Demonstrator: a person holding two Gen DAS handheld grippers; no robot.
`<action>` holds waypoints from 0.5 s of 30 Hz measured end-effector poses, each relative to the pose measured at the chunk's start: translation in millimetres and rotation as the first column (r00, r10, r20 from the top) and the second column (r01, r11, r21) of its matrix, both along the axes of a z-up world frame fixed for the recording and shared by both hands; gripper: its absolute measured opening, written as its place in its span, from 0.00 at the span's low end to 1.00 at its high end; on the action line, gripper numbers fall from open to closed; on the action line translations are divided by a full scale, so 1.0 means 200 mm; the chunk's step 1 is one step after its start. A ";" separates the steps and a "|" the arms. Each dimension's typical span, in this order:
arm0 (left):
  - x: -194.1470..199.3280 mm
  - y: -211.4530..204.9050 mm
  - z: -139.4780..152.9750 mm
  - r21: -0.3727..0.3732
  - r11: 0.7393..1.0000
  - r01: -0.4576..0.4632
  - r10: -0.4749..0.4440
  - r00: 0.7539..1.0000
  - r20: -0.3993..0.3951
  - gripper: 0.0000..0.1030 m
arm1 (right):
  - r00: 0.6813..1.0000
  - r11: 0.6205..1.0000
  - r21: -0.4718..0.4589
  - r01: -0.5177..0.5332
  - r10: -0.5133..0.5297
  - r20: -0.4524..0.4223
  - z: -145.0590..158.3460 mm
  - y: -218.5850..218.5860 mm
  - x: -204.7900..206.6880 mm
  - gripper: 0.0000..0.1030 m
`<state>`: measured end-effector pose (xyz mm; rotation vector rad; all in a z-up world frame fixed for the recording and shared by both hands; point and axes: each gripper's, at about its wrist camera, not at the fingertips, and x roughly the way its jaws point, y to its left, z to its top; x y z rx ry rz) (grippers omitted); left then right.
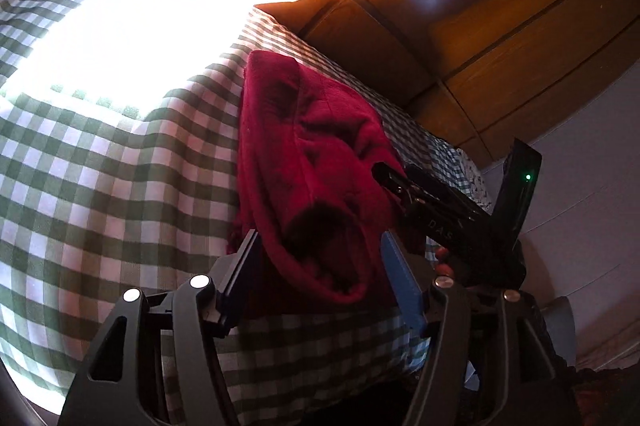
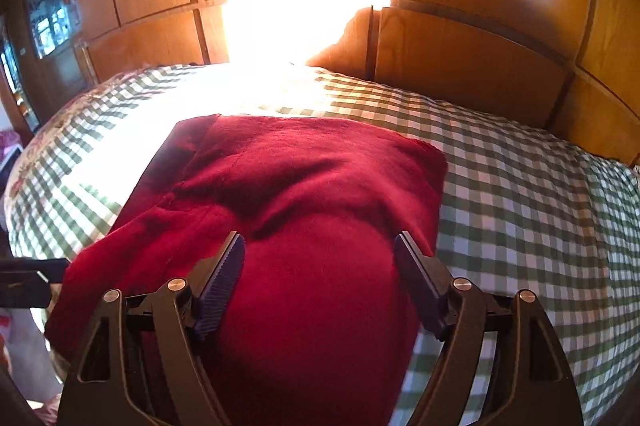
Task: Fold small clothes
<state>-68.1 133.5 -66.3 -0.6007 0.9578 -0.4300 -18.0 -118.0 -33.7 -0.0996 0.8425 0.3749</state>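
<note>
Red fleece garment [image 2: 304, 177] lies on the green-and-white checked bedspread [image 2: 520, 193], roughly folded into a rectangle, far edge straight, near part bunched up into a hump. Right gripper [image 2: 320, 258] sits over that near hump: jaws spread wide, fabric bulging up between them, but the pads do not press on it, no pinch visible. In the left wrist view the same garment [image 1: 312, 153] is crumpled, with a rolled open fold at its near end lying between the fingers of the left gripper [image 1: 320, 246]; those jaws are also spread, blue pads either side of the cloth, not clamping it. The right gripper's black body [image 1: 436, 201] shows just right of the garment there, its tip at the cloth's right edge. Beyond the bed: wooden panelled headboard [image 2: 460, 65], with a strong blown-out sun patch on the far bedspread and panels.
</note>
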 end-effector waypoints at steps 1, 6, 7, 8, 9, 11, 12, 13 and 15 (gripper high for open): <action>-0.02 -0.02 0.00 0.004 1.000 0.003 -0.003 1.000 0.012 0.60 | 1.000 1.000 0.020 0.018 -0.018 -0.009 0.00 -0.04 -0.02 0.74; -0.04 -0.12 -0.01 0.035 0.999 0.022 -0.023 1.000 0.021 0.56 | 0.985 0.970 0.212 0.120 -0.090 -0.145 -0.06 -0.31 -0.14 0.74; -0.02 -0.16 -0.01 0.045 0.999 0.022 -0.023 1.000 0.021 0.49 | 0.983 0.961 0.245 0.125 -0.086 -0.163 -0.07 -0.34 -0.16 0.74; -0.02 -0.17 -0.02 0.057 0.998 0.019 -0.020 1.000 0.018 0.46 | 0.979 0.950 0.284 0.129 -0.077 -0.188 -0.08 -0.37 -0.19 0.74; -0.02 -0.18 -0.02 0.062 0.998 0.014 -0.015 1.000 0.018 0.40 | 0.973 0.937 0.324 0.129 -0.057 -0.223 -0.09 -0.40 -0.22 0.74; -0.02 -0.20 -0.03 0.063 0.998 0.011 -0.013 1.000 0.023 0.34 | 0.966 0.924 0.365 0.117 -0.021 -0.256 -0.12 -0.40 -0.26 0.74; -0.02 -0.21 -0.03 0.064 0.998 0.016 -0.017 0.999 0.028 0.26 | 0.960 0.915 0.389 0.104 0.010 -0.281 -0.15 -0.40 -0.30 0.74; -0.03 -0.19 -0.03 0.064 0.998 0.024 -0.026 0.999 0.033 0.18 | 0.955 0.913 0.398 0.096 0.028 -0.294 -0.17 -0.40 -0.32 0.74; -0.04 -0.17 -0.02 0.089 0.996 0.032 -0.036 0.998 0.052 0.06 | 0.949 0.916 0.393 0.085 0.046 -0.313 -0.20 -0.37 -0.35 0.73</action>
